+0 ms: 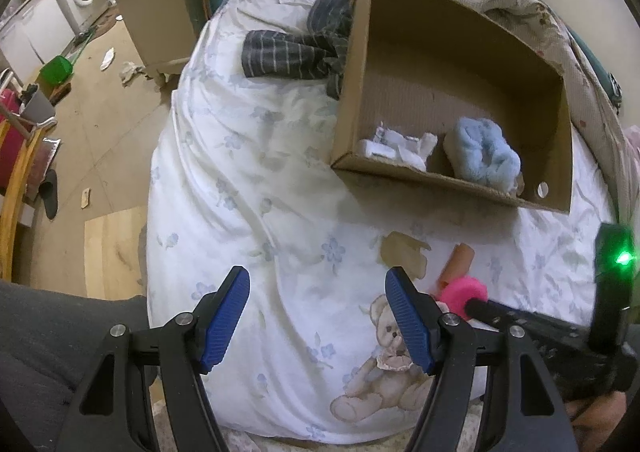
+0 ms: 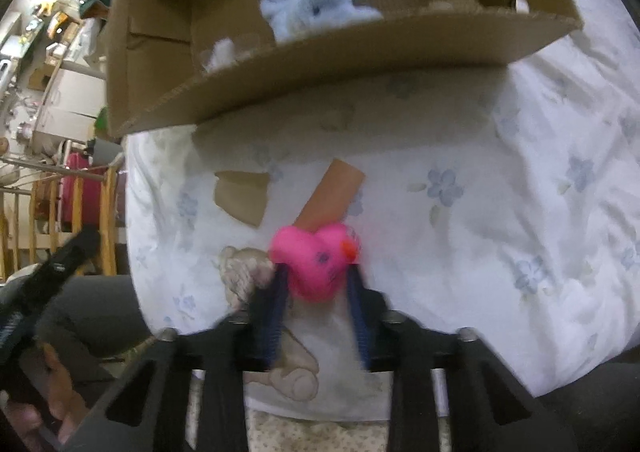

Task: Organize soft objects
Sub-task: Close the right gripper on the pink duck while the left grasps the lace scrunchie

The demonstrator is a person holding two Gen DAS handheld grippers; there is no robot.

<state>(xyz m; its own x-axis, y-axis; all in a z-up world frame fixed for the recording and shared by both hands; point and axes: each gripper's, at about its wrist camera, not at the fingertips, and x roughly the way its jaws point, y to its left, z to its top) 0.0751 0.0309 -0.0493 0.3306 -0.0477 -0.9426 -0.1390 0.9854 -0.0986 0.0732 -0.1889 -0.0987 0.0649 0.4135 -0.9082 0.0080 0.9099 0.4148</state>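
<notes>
A pink heart-shaped plush (image 2: 314, 261) sits pinched between the blue fingers (image 2: 276, 304) of the right gripper (image 2: 316, 284), held just above the bed (image 2: 500, 212) near its front edge. In the left wrist view the same plush (image 1: 466, 294) shows as a pink lump at the tip of the right gripper's dark body. Just beyond it on the floral sheet lie an orange-brown strip (image 2: 330, 196) and a torn scrap of cardboard (image 2: 242, 196). Farther back stands an open cardboard box (image 1: 452, 188), holding a fluffy light-blue soft toy (image 1: 484, 158) at its near wall and a bundle of white fabric (image 1: 396, 148) beside it. Dark striped cloth (image 1: 288, 54) lies on the sheet against the box's left side. The left gripper (image 1: 318, 318) hovers over a teddy-bear print on the sheet with its fingers (image 1: 224, 320) spread wide, holding nothing.
</notes>
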